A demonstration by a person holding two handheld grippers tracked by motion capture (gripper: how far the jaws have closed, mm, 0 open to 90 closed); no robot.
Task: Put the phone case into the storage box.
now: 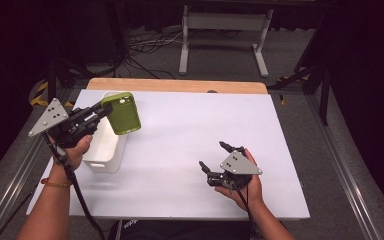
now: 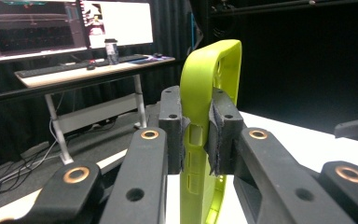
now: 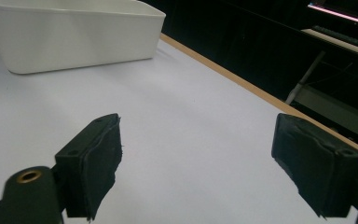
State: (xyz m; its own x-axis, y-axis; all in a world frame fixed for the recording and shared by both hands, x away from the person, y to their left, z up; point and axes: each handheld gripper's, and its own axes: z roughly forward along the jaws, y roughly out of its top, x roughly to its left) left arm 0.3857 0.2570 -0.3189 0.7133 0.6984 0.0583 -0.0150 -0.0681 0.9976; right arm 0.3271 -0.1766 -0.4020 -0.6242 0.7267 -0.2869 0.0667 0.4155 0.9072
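You've got a lime-green case (image 1: pixel 122 113) pinched in your black left gripper (image 1: pixel 99 111), a plain white bin (image 1: pixel 105 150) under it, your black right gripper (image 1: pixel 213 157) over the white table (image 1: pixel 190 135) with its light wooden edge.

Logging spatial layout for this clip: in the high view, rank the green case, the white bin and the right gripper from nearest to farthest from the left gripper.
1. Green case: clamped between the left gripper jaws, above the bin.
2. White bin: just below and beside it, at the table's left edge.
3. Right gripper: farthest, across the table on the person's right, jaws open.
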